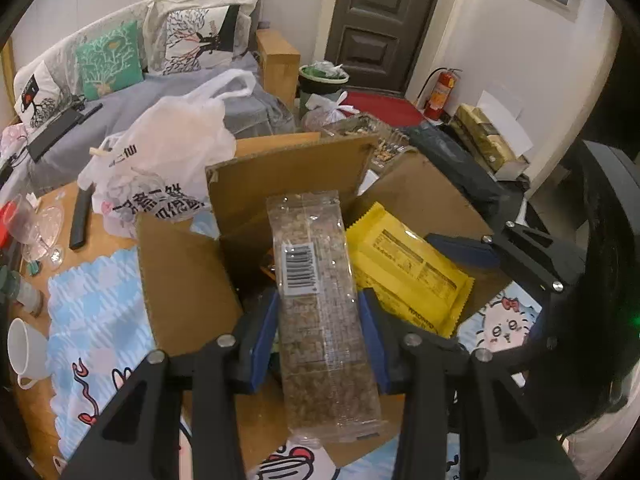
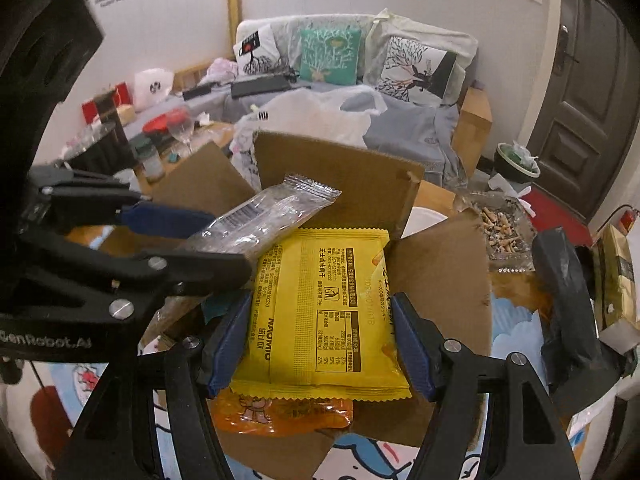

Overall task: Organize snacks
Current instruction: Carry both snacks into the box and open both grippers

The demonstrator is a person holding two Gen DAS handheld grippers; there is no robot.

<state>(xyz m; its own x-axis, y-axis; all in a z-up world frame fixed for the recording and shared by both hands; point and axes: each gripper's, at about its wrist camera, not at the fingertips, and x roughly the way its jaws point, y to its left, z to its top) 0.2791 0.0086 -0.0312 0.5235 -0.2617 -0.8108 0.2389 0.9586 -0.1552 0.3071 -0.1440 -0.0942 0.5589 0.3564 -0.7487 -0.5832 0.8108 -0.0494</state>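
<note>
item: open brown cardboard box [image 1: 188, 280], flaps raised, standing on a light blue cartoon-print cloth [image 1: 92, 292] over a wooden table [image 1: 60, 208].

item: left gripper [image 1: 320, 336], black frame, blue pads. jaws closed onto the two long sides of a long clear plastic snack pack with brown grain filling [image 1: 316, 300], white barcode label facing up. pack held lengthwise over the box opening, far end pointing toward the rear flap.

item: right gripper [image 2: 320, 340], same build. jaws set at the width of a flat yellow foil snack packet with black printed text [image 2: 324, 300], pads against its left and right edges. packet held above the box, printed back facing up, beside and just under the tip of the clear pack.

item: orange snack packet with cartoon figure [image 2: 280, 412], lying below the near edge of the yellow packet, at the box's front flap.

surroundings: white plastic shopping bag with dark lettering [image 1: 164, 160] behind the box; clear wine glass [image 2: 182, 128] and white ceramic cup [image 1: 26, 352] on the table; grey sofa with a teal patterned cushion [image 1: 108, 60]; dark panelled door [image 1: 380, 20]; red fire extinguisher [image 1: 442, 94].
</note>
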